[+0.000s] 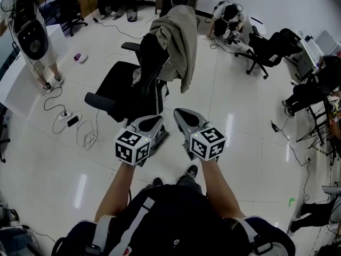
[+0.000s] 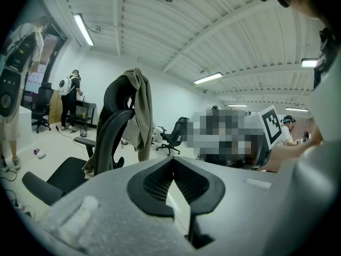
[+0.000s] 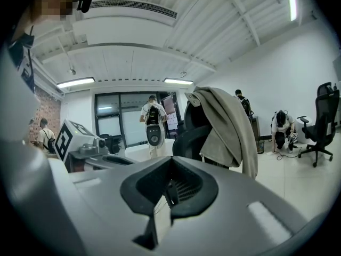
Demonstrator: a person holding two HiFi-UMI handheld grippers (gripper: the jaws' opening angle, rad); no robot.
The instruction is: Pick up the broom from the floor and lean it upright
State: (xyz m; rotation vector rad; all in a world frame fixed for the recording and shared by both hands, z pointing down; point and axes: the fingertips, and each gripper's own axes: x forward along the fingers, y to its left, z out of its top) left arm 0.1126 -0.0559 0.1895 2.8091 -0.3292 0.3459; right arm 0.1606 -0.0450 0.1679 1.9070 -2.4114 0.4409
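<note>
No broom shows in any view. In the head view my left gripper (image 1: 153,120) and right gripper (image 1: 184,115) are held side by side at waist height, both pointing at a black office chair (image 1: 125,89) with a beige jacket (image 1: 178,41) draped over its back. Both grippers are shut with nothing between the jaws. The left gripper view looks past the closed left gripper (image 2: 173,161) to the chair (image 2: 114,135) and jacket (image 2: 139,111). In the right gripper view, the closed right gripper (image 3: 170,163) faces the same chair (image 3: 189,137) and jacket (image 3: 226,124).
A power strip and loose cables (image 1: 68,117) lie on the shiny floor at the left. A person (image 1: 32,31) stands by a white table (image 1: 18,79). Another person crouches at the back (image 1: 226,17) beside a second black chair (image 1: 266,49).
</note>
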